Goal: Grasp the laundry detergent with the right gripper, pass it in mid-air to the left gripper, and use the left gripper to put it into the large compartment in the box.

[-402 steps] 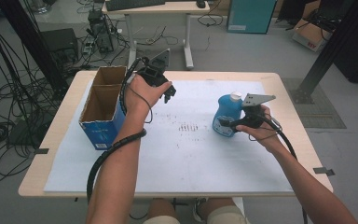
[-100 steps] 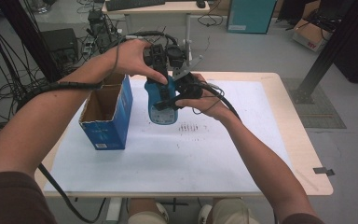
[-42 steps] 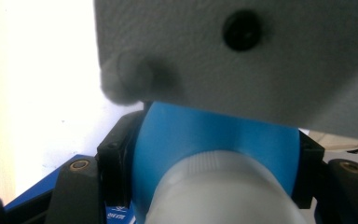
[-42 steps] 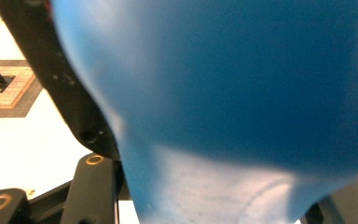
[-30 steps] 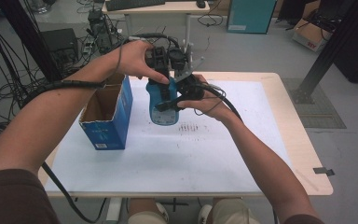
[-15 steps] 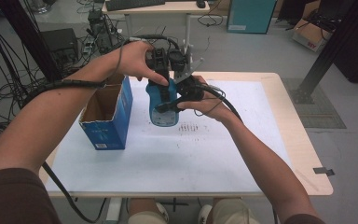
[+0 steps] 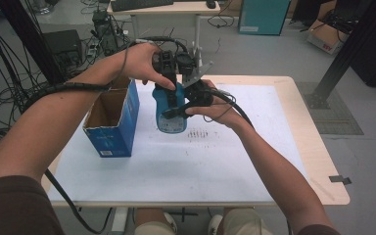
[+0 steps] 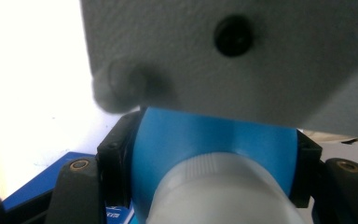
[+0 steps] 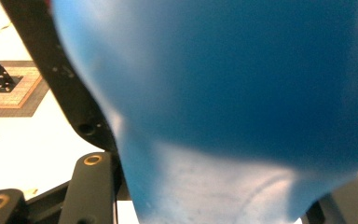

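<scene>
A blue bottle (image 7: 168, 117) with a white cap hangs upright above the white table sheet, just right of the box. My left gripper (image 7: 169, 87) comes down from above and is shut on the bottle's neck; in the left gripper view the blue shoulder (image 8: 214, 140) and white cap (image 8: 219, 191) sit between the jaws of this gripper (image 8: 209, 170). My right gripper (image 7: 175, 111) reaches in from the right and is shut on the bottle's body. In the right gripper view the blue wall (image 9: 237, 93) sits close up between the jaws of that gripper (image 9: 214, 196).
An open blue cardboard box (image 7: 112, 117) stands at the table's left, close to the bottle. The white sheet (image 7: 254, 161) covers the wooden table. The right gripper's grey plate (image 8: 242, 56) hangs over the left gripper view. Cables and desks lie beyond the far edge.
Since the earliest frame the bottle has gone from standing at the table's right to hanging beside the box, with both grippers on it. Over the last second nothing has visibly moved.
</scene>
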`<control>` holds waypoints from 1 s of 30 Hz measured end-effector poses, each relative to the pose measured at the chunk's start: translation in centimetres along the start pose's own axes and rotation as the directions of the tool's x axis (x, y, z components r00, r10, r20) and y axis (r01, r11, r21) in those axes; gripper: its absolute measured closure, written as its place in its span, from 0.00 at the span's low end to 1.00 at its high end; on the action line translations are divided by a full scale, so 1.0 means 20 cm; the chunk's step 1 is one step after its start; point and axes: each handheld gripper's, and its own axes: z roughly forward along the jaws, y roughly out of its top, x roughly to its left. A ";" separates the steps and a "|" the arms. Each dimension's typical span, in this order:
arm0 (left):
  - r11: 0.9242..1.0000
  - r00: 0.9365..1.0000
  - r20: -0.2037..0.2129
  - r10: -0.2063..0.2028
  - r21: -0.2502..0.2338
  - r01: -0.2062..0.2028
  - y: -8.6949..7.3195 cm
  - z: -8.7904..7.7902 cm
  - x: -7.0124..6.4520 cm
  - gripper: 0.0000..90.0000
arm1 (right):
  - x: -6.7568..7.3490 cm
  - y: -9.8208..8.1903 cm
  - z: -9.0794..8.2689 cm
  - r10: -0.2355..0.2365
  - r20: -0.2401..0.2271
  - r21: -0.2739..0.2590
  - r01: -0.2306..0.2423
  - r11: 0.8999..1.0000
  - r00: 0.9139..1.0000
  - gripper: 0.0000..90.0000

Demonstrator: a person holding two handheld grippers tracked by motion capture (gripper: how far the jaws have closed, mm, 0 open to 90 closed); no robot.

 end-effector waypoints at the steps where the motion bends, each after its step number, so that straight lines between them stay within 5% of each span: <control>1: 1.000 1.000 0.001 -0.002 -0.002 0.002 0.00 0.00 0.00 0.40 | 0.01 0.00 -0.01 0.030 -0.002 0.026 -0.030 0.999 1.000 0.48; 30: 1.000 1.000 -0.003 -0.007 0.005 0.007 -0.02 0.00 -0.02 0.40 | 0.02 0.00 0.01 0.019 -0.019 0.015 -0.018 1.000 1.000 0.47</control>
